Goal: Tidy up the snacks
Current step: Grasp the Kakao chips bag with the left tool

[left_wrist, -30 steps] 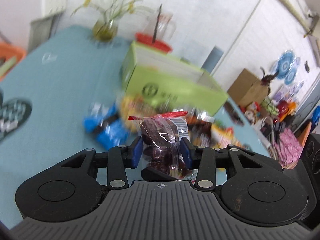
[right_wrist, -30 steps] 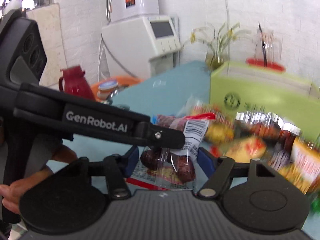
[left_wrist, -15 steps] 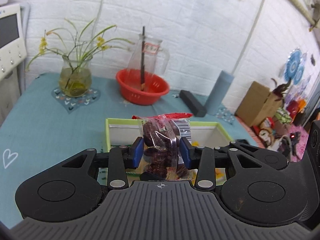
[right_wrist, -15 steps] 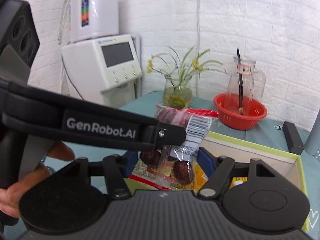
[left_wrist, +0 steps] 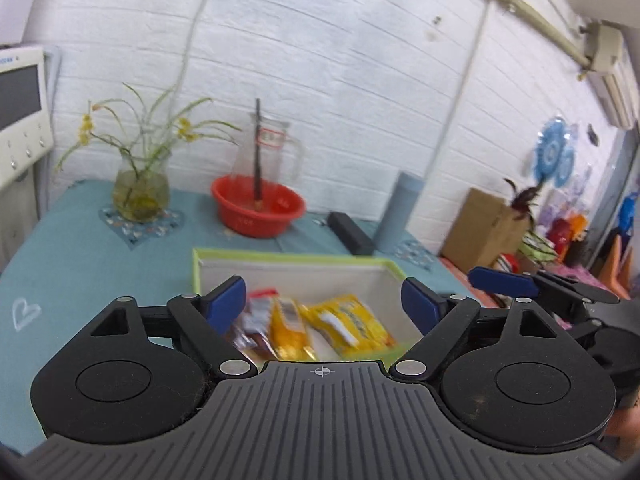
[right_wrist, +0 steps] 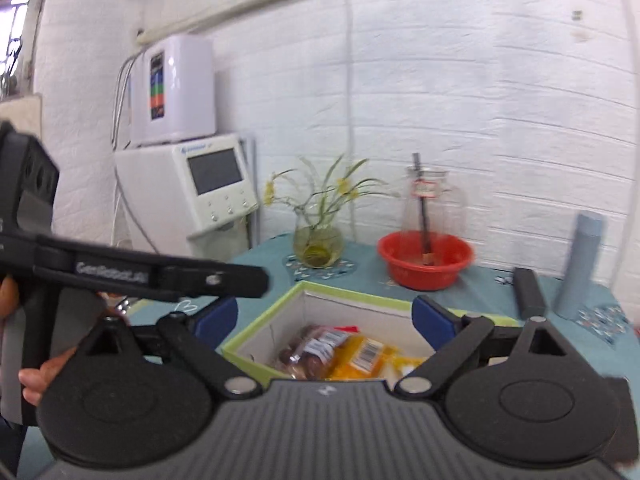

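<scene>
A green-rimmed white box (left_wrist: 296, 257) sits on the teal table; it also shows in the right wrist view (right_wrist: 352, 298). Inside lie a clear packet of dark dates (left_wrist: 254, 326), also seen in the right wrist view (right_wrist: 310, 354), and yellow snack packets (left_wrist: 346, 324). My left gripper (left_wrist: 324, 306) is open and empty above the box's near side. My right gripper (right_wrist: 325, 322) is open and empty above the box. The right gripper's fingers (left_wrist: 504, 282) show at the right of the left wrist view.
A red bowl (left_wrist: 258, 210) with a glass jug (left_wrist: 272, 148) stands behind the box. A plant vase (left_wrist: 140, 192), a black bar (left_wrist: 350, 234) and a grey-blue cylinder (left_wrist: 398, 212) are at the back. A white appliance (right_wrist: 212, 188) stands left.
My left gripper opened and let go of the date packet, which dropped into the box. Both grippers have lifted and now look down into the box.
</scene>
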`<state>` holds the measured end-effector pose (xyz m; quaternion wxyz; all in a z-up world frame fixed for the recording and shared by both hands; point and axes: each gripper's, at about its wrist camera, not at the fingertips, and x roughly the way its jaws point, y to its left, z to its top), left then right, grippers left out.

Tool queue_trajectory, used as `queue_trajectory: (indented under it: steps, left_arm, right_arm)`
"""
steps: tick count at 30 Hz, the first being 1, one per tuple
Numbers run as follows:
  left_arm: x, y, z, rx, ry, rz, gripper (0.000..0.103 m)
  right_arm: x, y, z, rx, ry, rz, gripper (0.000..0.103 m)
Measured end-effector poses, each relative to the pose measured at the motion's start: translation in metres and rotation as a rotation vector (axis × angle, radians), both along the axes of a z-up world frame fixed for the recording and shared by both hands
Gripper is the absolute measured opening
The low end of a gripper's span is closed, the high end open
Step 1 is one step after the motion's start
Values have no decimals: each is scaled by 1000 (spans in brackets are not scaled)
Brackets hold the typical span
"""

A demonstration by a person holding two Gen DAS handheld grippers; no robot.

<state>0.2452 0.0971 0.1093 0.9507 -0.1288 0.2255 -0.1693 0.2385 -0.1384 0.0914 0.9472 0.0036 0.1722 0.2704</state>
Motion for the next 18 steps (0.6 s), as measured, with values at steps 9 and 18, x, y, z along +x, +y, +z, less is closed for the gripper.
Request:
queue_trajectory:
  steps: [9,18]
  left_arm:
    - [-75,-55,-81,-70,217,-111,74]
    - [-46,-109,-81,56,234,-202,61]
  right_arm:
    - [-101,-94,-100,164,261,-209,93]
    - [-93,-56,-126,89,316,-37,93]
